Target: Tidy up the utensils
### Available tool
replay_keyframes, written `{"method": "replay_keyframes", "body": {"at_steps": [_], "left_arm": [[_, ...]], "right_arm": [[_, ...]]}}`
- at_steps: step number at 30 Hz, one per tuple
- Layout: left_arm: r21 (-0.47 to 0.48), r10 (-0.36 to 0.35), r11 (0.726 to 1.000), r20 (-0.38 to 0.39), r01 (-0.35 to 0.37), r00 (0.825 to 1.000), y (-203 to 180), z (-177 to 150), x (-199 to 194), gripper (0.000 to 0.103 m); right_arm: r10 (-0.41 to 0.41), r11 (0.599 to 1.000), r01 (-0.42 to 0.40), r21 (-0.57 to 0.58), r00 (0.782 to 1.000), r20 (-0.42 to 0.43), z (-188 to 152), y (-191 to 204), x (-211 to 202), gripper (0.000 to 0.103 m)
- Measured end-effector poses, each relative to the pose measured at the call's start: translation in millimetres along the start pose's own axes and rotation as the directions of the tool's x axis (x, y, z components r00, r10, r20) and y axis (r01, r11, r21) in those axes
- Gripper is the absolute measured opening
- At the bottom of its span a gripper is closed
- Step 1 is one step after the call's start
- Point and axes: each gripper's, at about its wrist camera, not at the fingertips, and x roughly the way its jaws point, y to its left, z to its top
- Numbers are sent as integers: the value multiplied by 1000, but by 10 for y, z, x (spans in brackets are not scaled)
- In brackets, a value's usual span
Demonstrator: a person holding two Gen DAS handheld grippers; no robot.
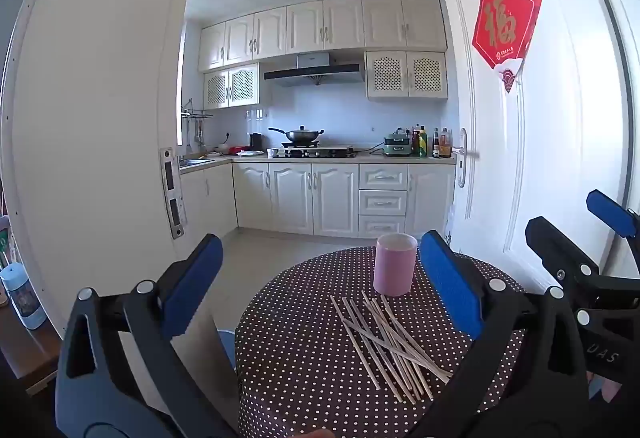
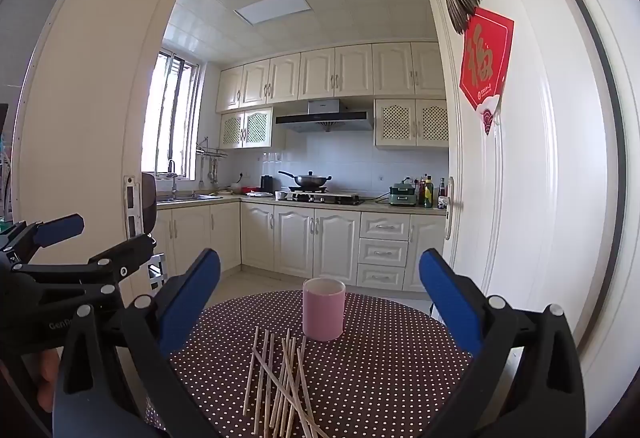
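Several wooden chopsticks (image 1: 390,344) lie in a loose pile on a round table with a brown polka-dot cloth (image 1: 304,358). A pink cup (image 1: 394,264) stands upright just behind them. In the right wrist view the chopsticks (image 2: 280,382) lie in front of the cup (image 2: 323,309). My left gripper (image 1: 320,278) is open and empty, held above the table's near left side. My right gripper (image 2: 320,298) is open and empty, held above the near edge. Each gripper shows at the side of the other's view.
An open white door (image 1: 540,157) with a red decoration stands to the right of the table (image 2: 380,378). A white door frame (image 1: 100,117) is on the left. Kitchen cabinets and a stove stand beyond. A bottle (image 1: 22,298) sits on a wooden surface far left.
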Motion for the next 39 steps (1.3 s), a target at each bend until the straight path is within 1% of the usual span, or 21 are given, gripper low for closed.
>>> {"method": "replay_keyframes", "body": {"at_steps": [6, 9, 10, 13, 15, 39], "left_arm": [[14, 17, 1000, 15, -17, 1000, -32, 3, -6, 97], [13, 7, 1000, 8, -7, 1000, -99, -6, -50, 97], [5, 1, 1000, 1, -1, 1000, -40, -25, 2, 97], [-1, -1, 1000, 1, 1, 1000, -18, -15, 1, 97], [-3, 0, 1000, 1, 0, 1000, -23, -16, 5, 97], [-1, 0, 1000, -1, 0, 1000, -25, -33, 22, 97]], "right_arm": [[-7, 1000, 7, -5, 1000, -2, 25, 22, -5, 96], [-11, 1000, 11, -11, 1000, -3, -11, -21, 10, 96], [-11, 1000, 11, -12, 1000, -2, -14, -22, 7, 96], [-16, 1000, 16, -18, 1000, 3, -24, -16, -10, 96], [-5, 1000, 5, 3, 1000, -8, 0, -20, 19, 96], [-6, 1000, 6, 14, 1000, -25, -27, -15, 39, 96]]}}
